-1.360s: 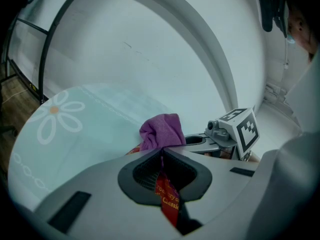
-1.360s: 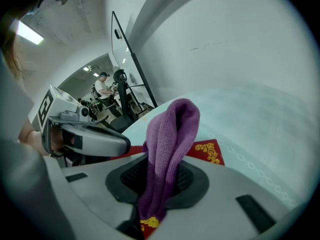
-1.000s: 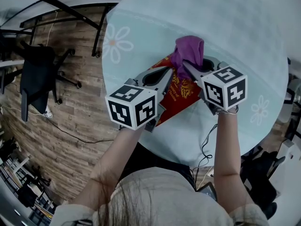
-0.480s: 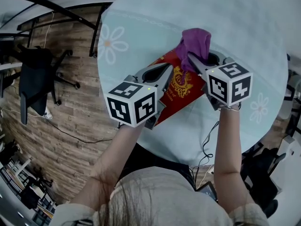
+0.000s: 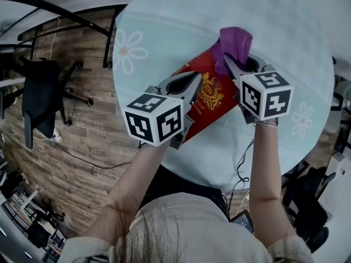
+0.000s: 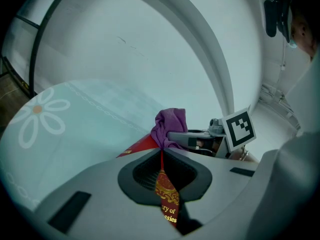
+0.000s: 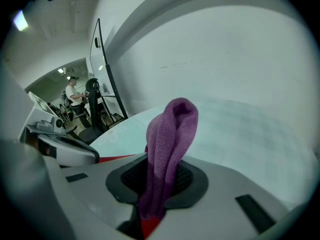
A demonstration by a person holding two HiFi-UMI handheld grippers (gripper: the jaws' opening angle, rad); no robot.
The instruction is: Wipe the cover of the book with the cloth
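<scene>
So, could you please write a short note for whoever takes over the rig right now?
Left gripper: jaws shut on the red book's edge, at the table's near side.
Right gripper: jaws shut on the purple cloth, at the book's far corner.
Done: cannot tell how much is wiped.
Left: wipe the cloth over the cover, gold emblem included.

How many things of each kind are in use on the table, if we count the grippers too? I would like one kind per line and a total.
book: 1
cloth: 1
gripper: 2 (left gripper shut on the book, right gripper shut on the cloth)
Total: 4
</scene>
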